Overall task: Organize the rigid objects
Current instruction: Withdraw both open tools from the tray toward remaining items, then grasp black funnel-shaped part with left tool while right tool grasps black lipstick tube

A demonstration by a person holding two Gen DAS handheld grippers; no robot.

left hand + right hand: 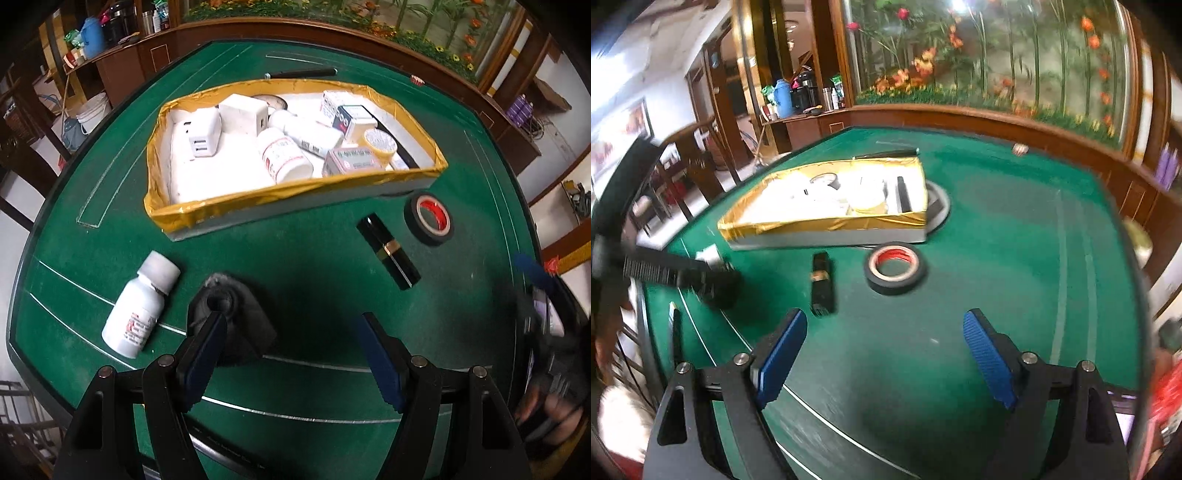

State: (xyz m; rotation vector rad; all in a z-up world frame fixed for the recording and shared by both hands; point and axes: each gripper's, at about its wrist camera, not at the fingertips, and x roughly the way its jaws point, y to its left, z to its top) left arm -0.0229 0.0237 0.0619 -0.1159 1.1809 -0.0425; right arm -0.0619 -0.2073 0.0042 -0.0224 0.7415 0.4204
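The left tongs [291,354] stand spread wide with nothing between the blue pads [205,360]. Their left pad lies in front of a black cone-shaped object [236,314] that sits on the green surface [314,302]; whether pad and object touch cannot be told. Just to the left of that object lies a white bottle [138,306] on its side, cap pointing away from the camera.

The right tongs [884,354] are also spread wide and hold nothing, hovering over bare green felt. Ahead of them a black lipstick tube [822,282] with a gold band lies flat, and just beside it to the right rests a roll of black tape [895,267] with a red core. Neither touches the tongs.

Beyond these stands a shallow tray [258,206] edged in yellow tape. Inside it lie white chargers [201,134], white bottles [284,155], small boxes [352,120] and a round yellow-rimmed tin [380,142], crowded together toward the right half. A black pen [301,73] lies on the surface behind the tray's far wall.

In the right wrist view the other tool [679,275] shows at the left, blurred.
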